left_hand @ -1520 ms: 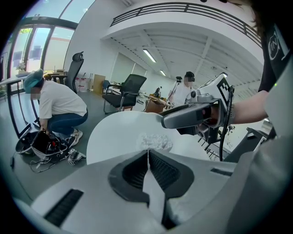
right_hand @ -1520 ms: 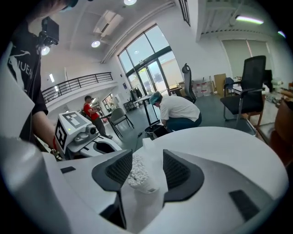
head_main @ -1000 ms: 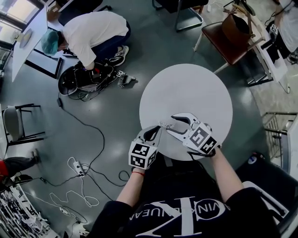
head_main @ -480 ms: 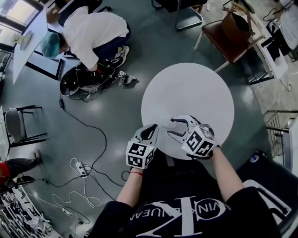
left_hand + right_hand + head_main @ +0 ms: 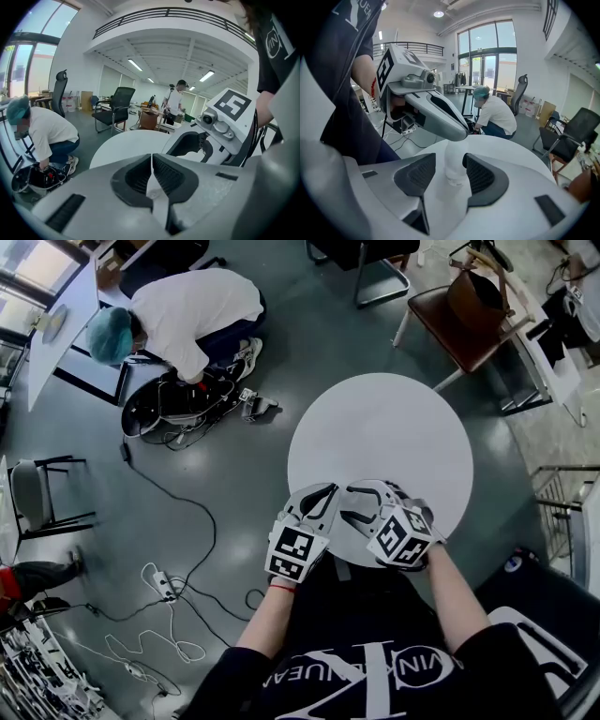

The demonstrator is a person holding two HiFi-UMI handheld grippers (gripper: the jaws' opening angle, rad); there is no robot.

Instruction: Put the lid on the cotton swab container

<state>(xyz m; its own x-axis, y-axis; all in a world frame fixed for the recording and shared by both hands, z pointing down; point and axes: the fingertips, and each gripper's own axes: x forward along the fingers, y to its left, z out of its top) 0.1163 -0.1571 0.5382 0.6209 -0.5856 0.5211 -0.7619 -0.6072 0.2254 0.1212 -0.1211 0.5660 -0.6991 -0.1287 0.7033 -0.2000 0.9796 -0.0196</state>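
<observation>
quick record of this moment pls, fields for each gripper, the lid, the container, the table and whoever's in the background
left gripper: jaws nearly together on a thin pale piece, apparently the lid
right gripper: shut on the translucent cotton swab container
lid vs container: left gripper's tip sits right over the container's top; seated or not, cannot tell
table: round, white, below both grippers
background: person crouching over gear on the floor

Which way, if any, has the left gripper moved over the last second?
Yes. The left gripper moved right, further over the round table's edge, toward the right gripper.
</observation>
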